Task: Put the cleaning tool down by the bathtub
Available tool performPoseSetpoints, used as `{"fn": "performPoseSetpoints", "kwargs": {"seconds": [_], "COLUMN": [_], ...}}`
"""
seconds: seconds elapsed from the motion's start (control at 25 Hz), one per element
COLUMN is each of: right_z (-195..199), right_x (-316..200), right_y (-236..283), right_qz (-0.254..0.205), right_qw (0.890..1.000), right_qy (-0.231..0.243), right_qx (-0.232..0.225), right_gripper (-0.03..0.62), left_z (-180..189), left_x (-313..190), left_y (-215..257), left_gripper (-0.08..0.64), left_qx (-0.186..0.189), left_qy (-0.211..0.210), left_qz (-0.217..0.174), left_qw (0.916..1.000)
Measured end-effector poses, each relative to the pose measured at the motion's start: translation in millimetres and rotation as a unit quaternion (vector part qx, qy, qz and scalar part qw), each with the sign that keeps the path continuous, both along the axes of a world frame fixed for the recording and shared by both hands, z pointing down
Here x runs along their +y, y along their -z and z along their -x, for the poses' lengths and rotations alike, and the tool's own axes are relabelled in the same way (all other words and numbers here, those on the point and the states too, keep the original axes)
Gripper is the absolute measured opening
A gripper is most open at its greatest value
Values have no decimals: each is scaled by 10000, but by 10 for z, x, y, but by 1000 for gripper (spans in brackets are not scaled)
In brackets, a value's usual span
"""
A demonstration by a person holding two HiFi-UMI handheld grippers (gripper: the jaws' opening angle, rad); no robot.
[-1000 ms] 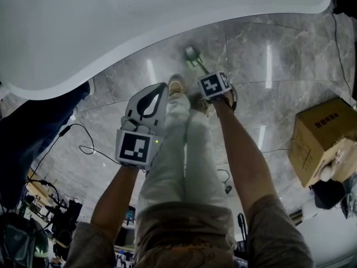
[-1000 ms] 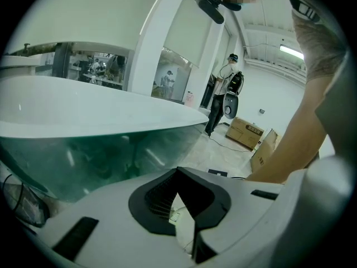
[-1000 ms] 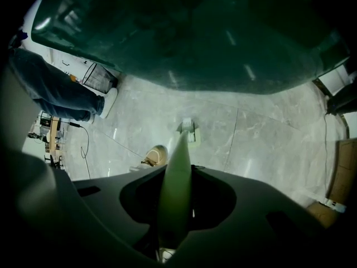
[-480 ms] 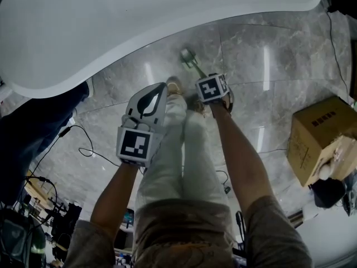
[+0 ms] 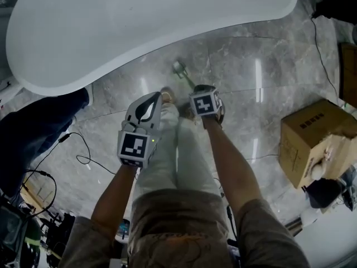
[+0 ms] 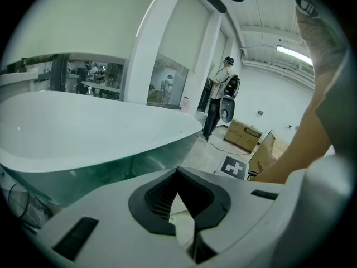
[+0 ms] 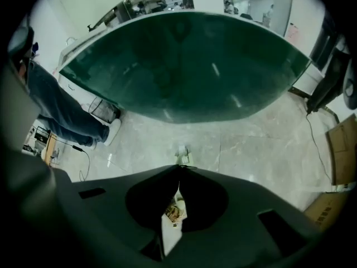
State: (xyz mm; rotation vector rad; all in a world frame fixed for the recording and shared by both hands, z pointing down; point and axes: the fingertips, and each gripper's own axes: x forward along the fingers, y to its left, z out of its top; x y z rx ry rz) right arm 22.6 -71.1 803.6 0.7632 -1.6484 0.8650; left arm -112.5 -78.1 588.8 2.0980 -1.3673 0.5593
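The cleaning tool [image 5: 179,68] is a small pale brush head with a thin handle. It lies on the grey marble floor just below the rim of the white bathtub [image 5: 139,27]. In the right gripper view the tool [image 7: 182,152] rests on the floor just beyond the jaw tips. My right gripper [image 5: 196,89] hovers over the handle's near end; its jaws are closing to shut with nothing between them. My left gripper [image 5: 157,95] hangs beside it to the left, above my leg, shut and empty.
My legs and shoes stand between the grippers. At the left, by the tub, stands a person in jeans [image 5: 39,133]. A cardboard box [image 5: 309,138] sits at the right. Thin cables [image 5: 83,149] trail over the floor at the left.
The head view has shifted, so more of the tub shows. Both grippers sit slightly further left and higher. The tool stays on the floor by the tub.
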Motion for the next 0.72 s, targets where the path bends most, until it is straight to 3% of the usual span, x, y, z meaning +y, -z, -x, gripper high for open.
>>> {"fn": "performPoseSetpoints", "kwargs": {"seconds": [0.36, 0.52, 0.72], "right_z": [100, 104, 74], "right_x": [-115, -109, -133], "right_y": [1223, 1818, 2504], "right_qz": [-295, -542, -863], "right_qw": [9919, 9865, 9795], "right_qy": [-602, -545, -453], "right_qx": [-1077, -1447, -1764], "right_gripper": [6, 6, 6], "left_z": [-320, -510, -544], "left_x": [87, 168, 118], "left_y": [676, 994, 1479], "left_gripper": [0, 0, 0], "left_qx": [-35, 101, 136], "left_qy": [-134, -180, -220], "left_qz": [-161, -63, -234], "left_qw": [9998, 9998, 9994]}}
